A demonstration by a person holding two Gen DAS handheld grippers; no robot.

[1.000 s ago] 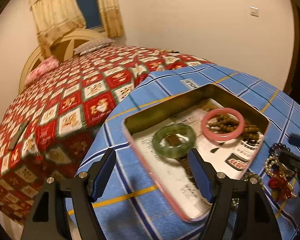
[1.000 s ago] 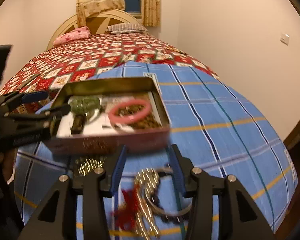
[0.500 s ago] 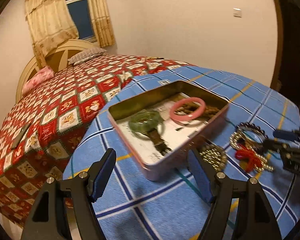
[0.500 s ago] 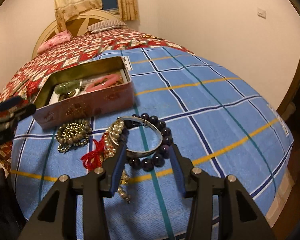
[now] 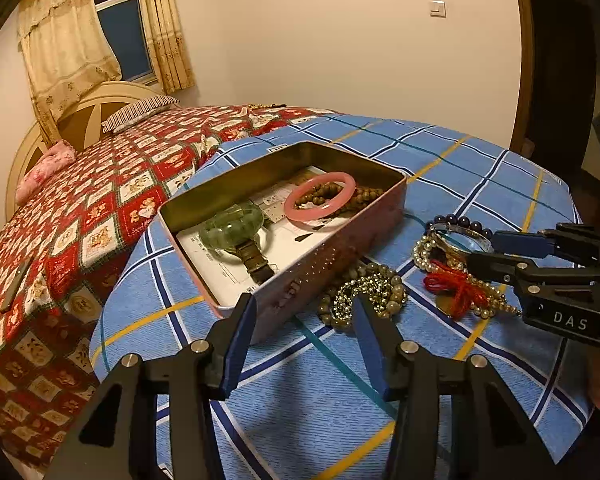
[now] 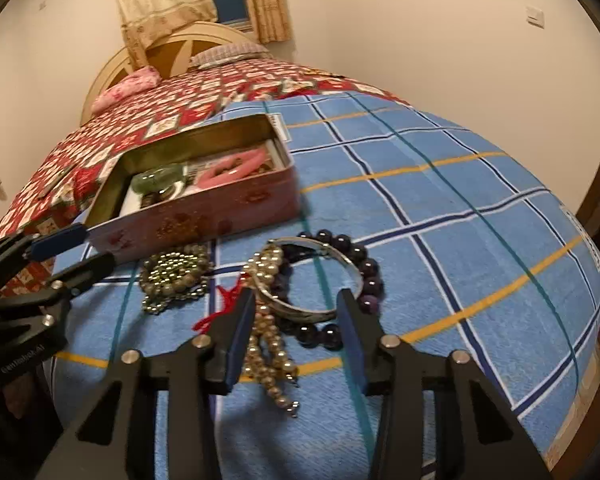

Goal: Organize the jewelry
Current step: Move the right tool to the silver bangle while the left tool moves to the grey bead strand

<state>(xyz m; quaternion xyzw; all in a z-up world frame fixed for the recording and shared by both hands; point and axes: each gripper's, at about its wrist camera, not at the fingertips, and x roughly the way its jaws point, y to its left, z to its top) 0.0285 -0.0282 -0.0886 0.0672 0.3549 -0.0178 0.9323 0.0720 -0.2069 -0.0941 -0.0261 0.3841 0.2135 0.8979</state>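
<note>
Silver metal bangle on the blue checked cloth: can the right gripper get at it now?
Probably yes. The silver metal bangle lies just ahead of the right gripper, whose closing jaws hold nothing; only the pearl strand crowds it.

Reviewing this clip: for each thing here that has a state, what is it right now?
Tin box: open, no lid on.
Green bangle: inside the box.
Pink bangle: inside the box.
Silver bangle: outside on the cloth.
Left hand-held gripper: closing, nothing gripped.
Right hand-held gripper: closing around the silver bangle, not yet gripping.

Tin [image 5: 332, 256] pink – bangles green [image 5: 232, 226], pink [image 5: 320, 196]; cloth [image 6: 440, 208] blue plaid; quilt [image 5: 100, 200] red patchwork.
</note>
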